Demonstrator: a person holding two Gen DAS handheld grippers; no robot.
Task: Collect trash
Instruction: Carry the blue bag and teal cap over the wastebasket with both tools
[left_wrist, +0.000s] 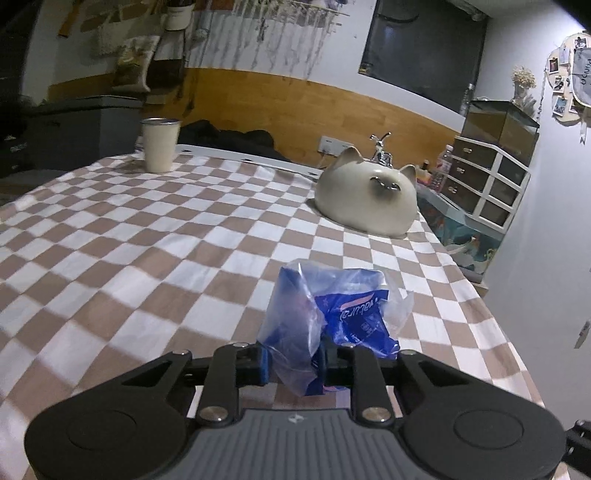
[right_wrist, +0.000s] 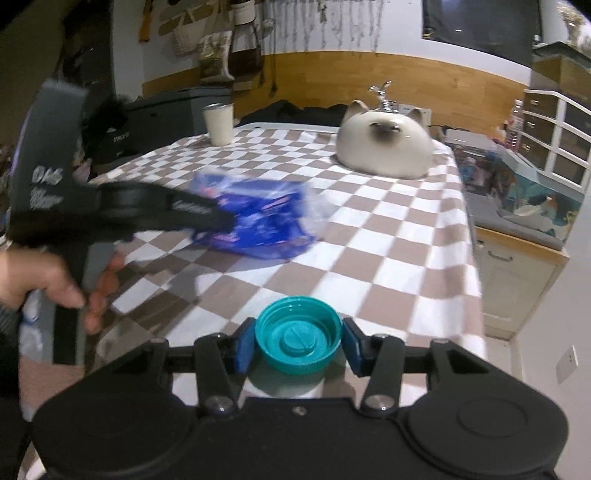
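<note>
From the left wrist camera, the left gripper (left_wrist: 295, 356) points forward and somewhat down over the checkered tablecloth (left_wrist: 155, 236). Its jaws are pinched together on a crumpled blue wrapper in clear plastic (left_wrist: 332, 314), which sticks up and forward from between the blue pads (left_wrist: 264, 363). The wrapper hangs just above the cloth near the table's right-hand part. Ahead and to the right sits a cream cat-shaped ceramic dish (left_wrist: 369, 199), well apart from the wrapper. At the far left corner stands a cream cup (left_wrist: 159, 144) with a metal rim. Past the table's right edge is a set of white-framed drawers (left_wrist: 487, 181). Nothing lies between the gripper and the cat dish but bare cloth.

From the right wrist camera, the right gripper (right_wrist: 298, 345) also tilts down toward the table. A teal bottle cap (right_wrist: 298, 334), open side up, sits between its blue pads (right_wrist: 244, 349), and the pads press on its two sides, so the jaws are clamped on it, just above the near edge of the tablecloth (right_wrist: 388, 236). To the left, the left gripper (right_wrist: 225, 221) reaches across, blurred, with the blue wrapper (right_wrist: 258, 225) at its tip, above the cloth's middle. The person's left hand (right_wrist: 55, 284) grips its handle at the lower left. Beyond stand the cat dish (right_wrist: 386, 146) and the cup (right_wrist: 218, 123); the drawers (right_wrist: 554, 125) are at the right.
</note>
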